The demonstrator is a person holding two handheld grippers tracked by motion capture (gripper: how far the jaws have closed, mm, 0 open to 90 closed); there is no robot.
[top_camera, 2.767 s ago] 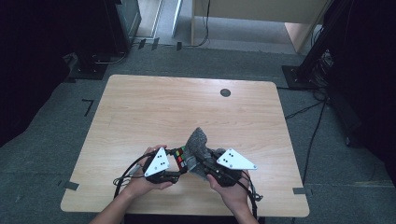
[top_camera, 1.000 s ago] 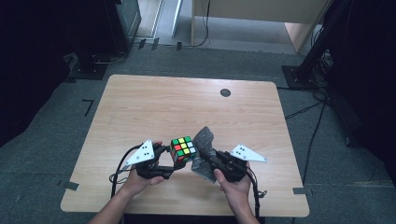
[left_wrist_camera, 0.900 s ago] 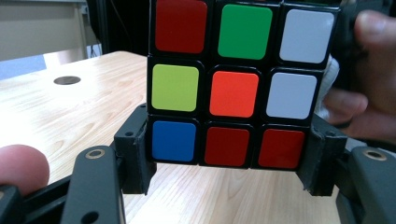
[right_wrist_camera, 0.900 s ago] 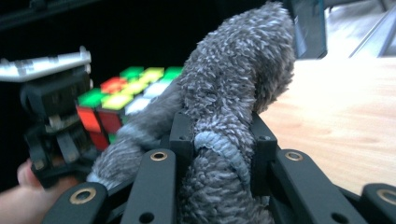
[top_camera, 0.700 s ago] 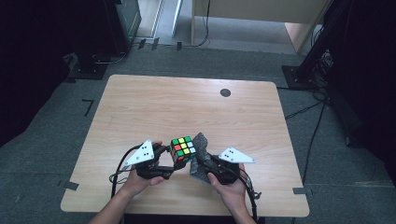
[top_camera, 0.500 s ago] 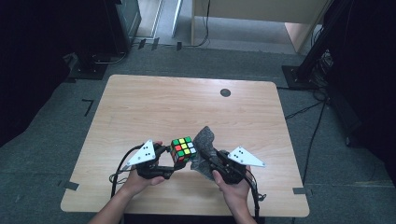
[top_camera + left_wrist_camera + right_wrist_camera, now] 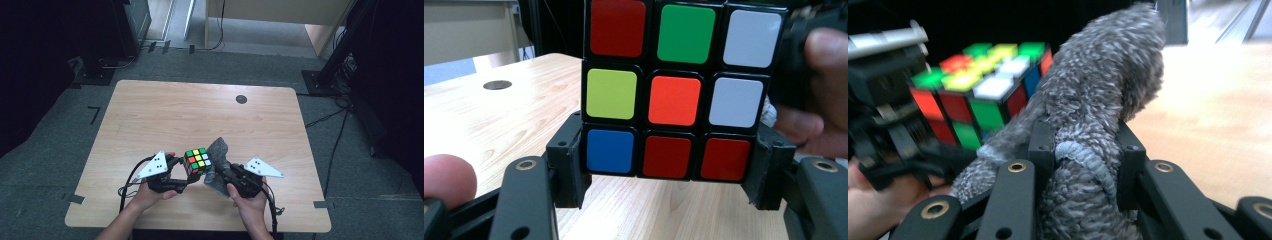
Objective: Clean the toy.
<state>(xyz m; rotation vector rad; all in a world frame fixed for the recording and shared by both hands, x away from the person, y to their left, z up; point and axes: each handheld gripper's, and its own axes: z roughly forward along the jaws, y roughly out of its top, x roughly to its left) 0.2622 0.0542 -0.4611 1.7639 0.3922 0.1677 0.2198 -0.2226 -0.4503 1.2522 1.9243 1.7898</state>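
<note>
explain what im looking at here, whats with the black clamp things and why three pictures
A person sits at a wooden table and holds a hand tool in each hand; each tool ends in two black fingers that squeeze together. The high view looks down on the table from above. The other two come from small cameras riding on the tools, looking along their fingers. The left gripper is shut on a puzzle cube with coloured squares, held above the table. The right gripper is shut on a fuzzy grey cloth, right beside the cube. A small dark round hole sits near the table's far edge.
</note>
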